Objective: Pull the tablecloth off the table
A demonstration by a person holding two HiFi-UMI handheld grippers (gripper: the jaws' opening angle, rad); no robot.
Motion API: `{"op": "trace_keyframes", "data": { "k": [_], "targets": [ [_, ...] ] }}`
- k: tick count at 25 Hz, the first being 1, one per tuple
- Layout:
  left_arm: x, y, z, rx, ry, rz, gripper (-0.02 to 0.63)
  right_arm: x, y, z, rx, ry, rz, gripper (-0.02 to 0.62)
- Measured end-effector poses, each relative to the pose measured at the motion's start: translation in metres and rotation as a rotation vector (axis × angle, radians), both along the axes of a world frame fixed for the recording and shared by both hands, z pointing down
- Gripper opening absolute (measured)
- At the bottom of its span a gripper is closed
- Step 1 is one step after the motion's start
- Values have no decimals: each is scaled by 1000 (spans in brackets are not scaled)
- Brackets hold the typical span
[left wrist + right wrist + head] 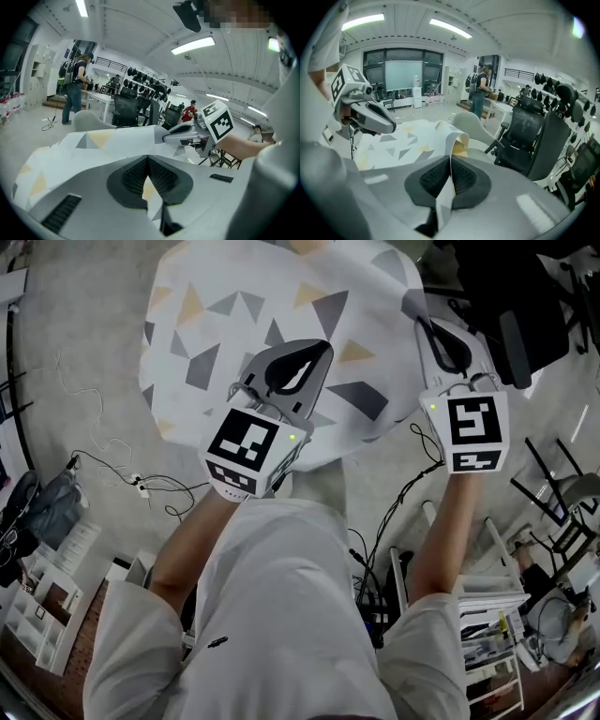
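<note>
A white tablecloth [244, 315] printed with grey and tan triangles covers a round table in front of me. My left gripper [314, 352] is shut on its near edge, and in the left gripper view [148, 161] a fold of the cloth [108, 140] shows pinched between the dark pads. My right gripper [427, 326] is shut on the cloth's right edge. In the right gripper view [451, 161] the cloth [408, 136] stands up in a curled fold between the jaws. Each gripper shows in the other's view: the right gripper [187, 136] and the left gripper [370, 115].
Cables [112, 465] trail over the floor at the left. Black office chairs [525, 306] stand close at the right, one just beyond the right gripper [534, 136], with a grey chair [471, 124] behind the table. White shelves [37, 615] stand at lower left. A person [75, 89] stands far off.
</note>
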State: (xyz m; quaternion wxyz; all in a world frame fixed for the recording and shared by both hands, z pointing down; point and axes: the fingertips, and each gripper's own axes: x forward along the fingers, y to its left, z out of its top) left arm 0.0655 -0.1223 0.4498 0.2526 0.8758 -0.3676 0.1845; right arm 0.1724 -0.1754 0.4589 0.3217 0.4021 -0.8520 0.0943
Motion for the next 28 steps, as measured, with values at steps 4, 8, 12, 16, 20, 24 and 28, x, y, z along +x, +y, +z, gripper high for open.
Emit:
{"op": "trace_keyframes", "data": {
  "k": [4,8,12,16,20,24,28],
  "targets": [
    [-36,34,-30,41,16,-4,6,-35,45,-35,14,-32,-7,11],
    [-73,60,-56,64,31,-29,6,-61,85,-64,23,-53,6,11],
    [-103,84,-80,86,48,-48,6,-80,123,-91,41,-57,32,12],
    [-143,122,-103,115,69,-70,6,-109,173,-120,86,-58,69,12],
    [-186,169,-118,137,94,-83,6,-146,232,-141,140,-88,126,12],
    [-227,214,-129,145,114,-88,6,-180,287,-161,170,-165,186,12],
    [-260,253,-141,149,107,-110,6,-216,337,-171,162,-241,183,12]
  ]
}}
